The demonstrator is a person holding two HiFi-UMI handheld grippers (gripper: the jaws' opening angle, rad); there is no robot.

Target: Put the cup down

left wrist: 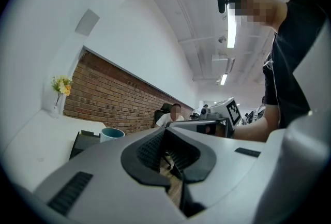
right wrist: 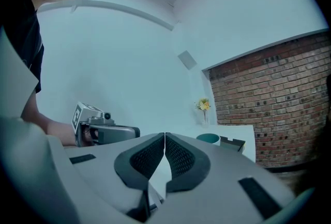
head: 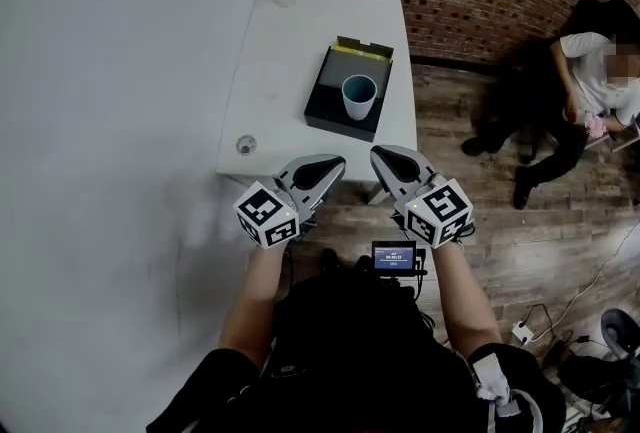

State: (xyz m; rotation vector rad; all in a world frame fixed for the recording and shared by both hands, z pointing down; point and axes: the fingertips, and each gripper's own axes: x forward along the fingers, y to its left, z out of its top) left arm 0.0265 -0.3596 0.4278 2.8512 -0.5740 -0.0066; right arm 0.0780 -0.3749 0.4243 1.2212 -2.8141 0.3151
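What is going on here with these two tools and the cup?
A person holds a grey two-jaw tool in each hand at the near edge of the white table. The left tool and the right tool are both shut and empty. The pale blue cup stands upright on a flat black box, touched by neither tool.
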